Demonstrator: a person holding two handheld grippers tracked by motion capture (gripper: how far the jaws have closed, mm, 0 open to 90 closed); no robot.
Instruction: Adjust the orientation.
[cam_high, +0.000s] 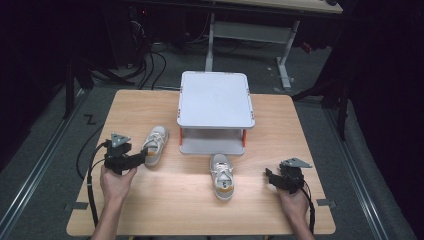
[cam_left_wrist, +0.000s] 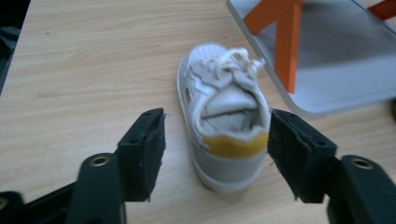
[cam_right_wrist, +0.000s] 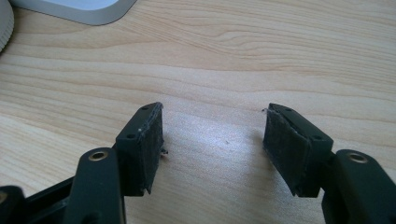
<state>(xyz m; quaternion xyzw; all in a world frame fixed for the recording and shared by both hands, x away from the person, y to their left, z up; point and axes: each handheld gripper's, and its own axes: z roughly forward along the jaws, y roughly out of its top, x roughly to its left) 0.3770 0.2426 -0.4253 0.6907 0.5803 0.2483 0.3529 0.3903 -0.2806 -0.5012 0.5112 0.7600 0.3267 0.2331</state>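
From the high view, the left tongs sit at eight o'clock on the worktop, right at the heel of the left shoe, apparently lined up to grasp it; a second shoe lies before the white rack.

In the left gripper view, the jaws stand wide, straddling the heel without pinching.

In the right gripper view, the right tongs gape wide over bare wood, idle at four o'clock.
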